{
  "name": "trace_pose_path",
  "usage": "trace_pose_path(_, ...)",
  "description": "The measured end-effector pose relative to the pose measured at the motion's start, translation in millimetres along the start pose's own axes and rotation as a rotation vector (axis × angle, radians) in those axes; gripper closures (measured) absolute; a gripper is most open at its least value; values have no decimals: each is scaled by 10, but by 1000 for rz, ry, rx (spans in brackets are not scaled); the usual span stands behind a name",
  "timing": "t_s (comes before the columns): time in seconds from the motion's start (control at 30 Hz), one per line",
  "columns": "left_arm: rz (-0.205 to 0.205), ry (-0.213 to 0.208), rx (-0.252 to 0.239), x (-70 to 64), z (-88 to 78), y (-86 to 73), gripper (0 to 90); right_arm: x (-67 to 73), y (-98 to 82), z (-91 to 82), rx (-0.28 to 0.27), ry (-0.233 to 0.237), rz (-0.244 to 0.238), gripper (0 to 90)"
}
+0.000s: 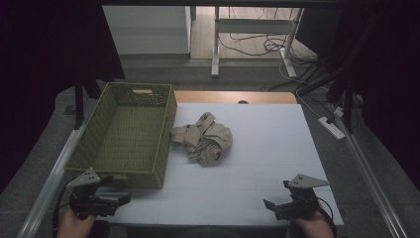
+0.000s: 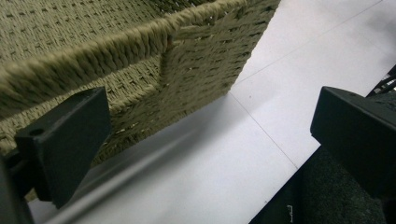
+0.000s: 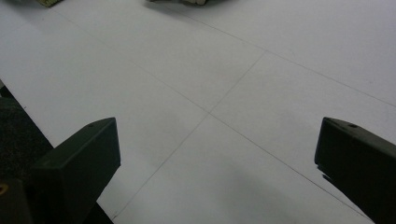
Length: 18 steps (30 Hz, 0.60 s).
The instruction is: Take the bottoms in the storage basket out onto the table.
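A crumpled beige cloth (image 1: pixel 204 138) lies in a heap near the middle of the white table (image 1: pixel 257 163). To its left stands an olive woven basket (image 1: pixel 128 133), with nothing inside; its near wall (image 2: pixel 140 60) looms close in the left gripper view. My left gripper (image 1: pixel 124 199) rests at the table's front left corner, just below the basket, jaws wide apart and holding nothing. My right gripper (image 1: pixel 270 206) sits at the front right, also open, over bare white tabletop (image 3: pixel 210 107).
The table's wooden far edge (image 1: pixel 233 96) shows behind the white sheet. Metal rails run along both sides. Beyond stand a white desk frame (image 1: pixel 252 34) with loose cables and a power strip (image 1: pixel 332 127) on the floor at the right.
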<state>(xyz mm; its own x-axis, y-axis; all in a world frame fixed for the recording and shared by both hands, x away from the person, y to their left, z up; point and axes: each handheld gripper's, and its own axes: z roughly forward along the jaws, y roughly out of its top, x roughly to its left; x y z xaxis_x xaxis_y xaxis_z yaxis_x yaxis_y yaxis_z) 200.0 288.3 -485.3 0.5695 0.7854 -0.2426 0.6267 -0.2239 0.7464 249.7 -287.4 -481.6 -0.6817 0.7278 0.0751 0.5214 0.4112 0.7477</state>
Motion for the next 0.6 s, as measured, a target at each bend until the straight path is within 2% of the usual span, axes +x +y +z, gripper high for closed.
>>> trace_pose_path(0.47,-20,27,17,44,-18,-152,0,1,-1,-1,-4,-1,-1,7)
trace_pose_path(0.6,-21,29,40,53,-19,-187,0,-2,0,-4,-1,1,-1,7)
